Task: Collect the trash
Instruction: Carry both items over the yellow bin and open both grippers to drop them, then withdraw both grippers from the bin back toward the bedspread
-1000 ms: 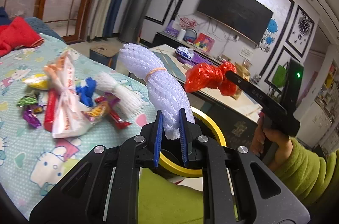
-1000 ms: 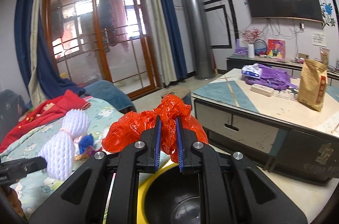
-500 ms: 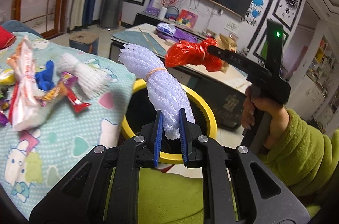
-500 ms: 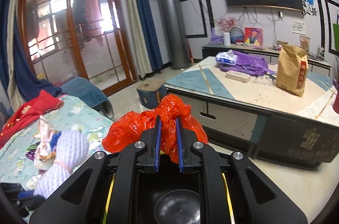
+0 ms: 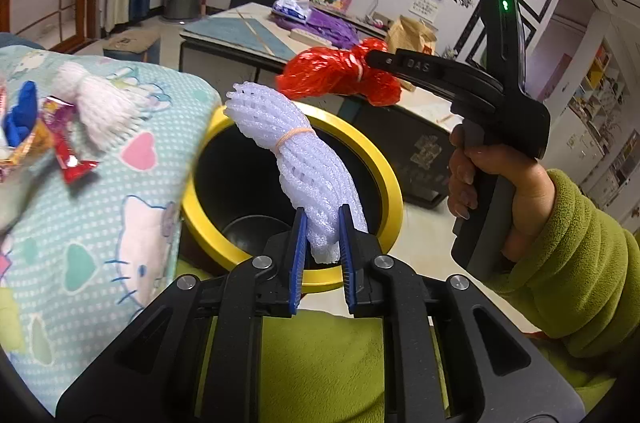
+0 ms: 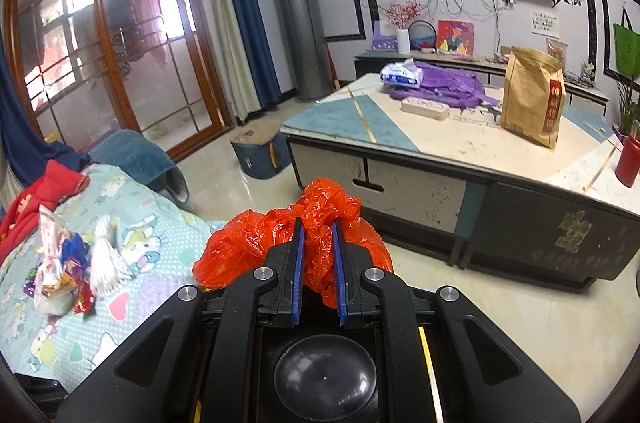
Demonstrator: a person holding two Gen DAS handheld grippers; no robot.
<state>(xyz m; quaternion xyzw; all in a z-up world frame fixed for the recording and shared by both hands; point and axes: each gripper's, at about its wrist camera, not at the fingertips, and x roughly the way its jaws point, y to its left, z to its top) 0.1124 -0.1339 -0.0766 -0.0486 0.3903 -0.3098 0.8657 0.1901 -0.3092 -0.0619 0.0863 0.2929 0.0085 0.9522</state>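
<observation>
My left gripper is shut on the lower end of a white foam net bundle tied with an orange band, held over the mouth of a black bin with a yellow rim. My right gripper is shut on a crumpled red plastic bag; the left wrist view shows that red bag hanging above the bin's far rim, with a hand in a green sleeve on the handle. The bin's black floor shows below the right gripper.
More trash lies on the patterned bed cover left of the bin: a white foam net, candy wrappers and a white bag. A low table with a brown paper bag stands beyond the bin.
Both grippers have swung right and dipped, from beside the bed to above the bin's opening. Each keeps its grip, and the bin now fills more of both views.
</observation>
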